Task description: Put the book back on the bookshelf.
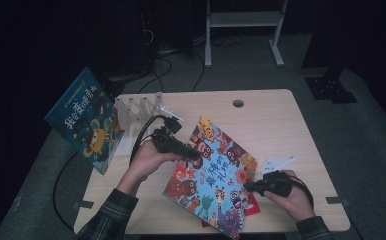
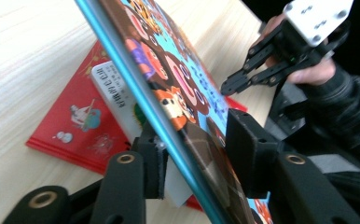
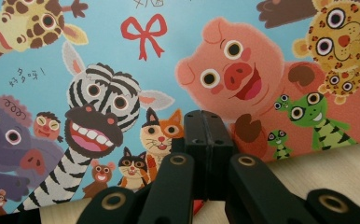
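Note:
A picture book (image 1: 211, 170) with cartoon animals on a light-blue cover lies tilted at the table's middle, its left edge raised. My left gripper (image 1: 193, 154) has that edge between its jaws. In the left gripper view both pads (image 2: 157, 163) touch the book (image 2: 178, 70), one under it and one on the cover. My right gripper (image 1: 253, 187) is shut with nothing in it, tips at the book's right edge. In the right gripper view the closed jaws (image 3: 208, 135) point at the cover (image 3: 169, 60). A red book (image 2: 75, 126) lies flat beneath.
Another blue picture book (image 1: 83, 120) leans at the table's left edge beside a white folding rack (image 1: 136, 110). A white card (image 1: 278, 162) lies near my right hand. A thin white booklet (image 2: 117, 93) rests on the red book. The wooden table (image 1: 261, 115) has a cable hole (image 1: 238, 103).

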`<move>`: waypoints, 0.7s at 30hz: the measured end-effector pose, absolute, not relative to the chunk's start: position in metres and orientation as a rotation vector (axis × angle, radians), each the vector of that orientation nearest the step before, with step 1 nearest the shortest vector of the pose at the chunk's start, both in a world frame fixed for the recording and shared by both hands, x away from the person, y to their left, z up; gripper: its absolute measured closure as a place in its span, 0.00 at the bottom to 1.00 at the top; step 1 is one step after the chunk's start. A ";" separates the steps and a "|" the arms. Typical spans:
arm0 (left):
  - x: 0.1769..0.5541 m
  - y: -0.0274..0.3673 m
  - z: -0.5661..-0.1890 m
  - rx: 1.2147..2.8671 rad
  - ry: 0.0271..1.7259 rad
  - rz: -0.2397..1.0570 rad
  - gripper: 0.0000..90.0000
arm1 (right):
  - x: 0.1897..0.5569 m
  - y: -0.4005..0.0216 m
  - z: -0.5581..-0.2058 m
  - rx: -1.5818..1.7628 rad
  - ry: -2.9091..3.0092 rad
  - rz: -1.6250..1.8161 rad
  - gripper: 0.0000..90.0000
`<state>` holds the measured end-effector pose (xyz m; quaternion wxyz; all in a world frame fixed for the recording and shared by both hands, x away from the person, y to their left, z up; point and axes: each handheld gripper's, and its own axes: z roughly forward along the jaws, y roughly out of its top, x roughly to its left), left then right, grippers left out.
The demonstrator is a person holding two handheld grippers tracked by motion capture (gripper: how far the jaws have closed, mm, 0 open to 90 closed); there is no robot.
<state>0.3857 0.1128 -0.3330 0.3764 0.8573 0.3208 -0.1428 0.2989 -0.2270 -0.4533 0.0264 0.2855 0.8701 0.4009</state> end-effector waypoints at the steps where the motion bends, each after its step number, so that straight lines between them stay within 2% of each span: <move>1: 0.386 0.113 -0.333 2.187 0.822 -0.371 0.69 | 0.299 -0.227 -0.453 0.881 2.691 1.236 0.99; 7: 0.389 0.108 -0.327 2.179 0.833 -0.406 0.74 | 0.299 -0.228 -0.453 0.873 2.694 1.235 0.98; 11: 0.392 0.104 -0.323 2.187 0.836 -0.407 0.75 | 0.300 -0.232 -0.454 0.880 2.682 1.212 0.88; 16: 0.395 0.102 -0.323 2.194 0.831 -0.414 0.75 | 0.305 -0.247 -0.459 0.949 2.651 1.147 0.91; 21: 0.399 0.100 -0.319 2.206 0.828 -0.413 0.76 | 0.298 -0.242 -0.465 0.904 2.711 1.123 0.94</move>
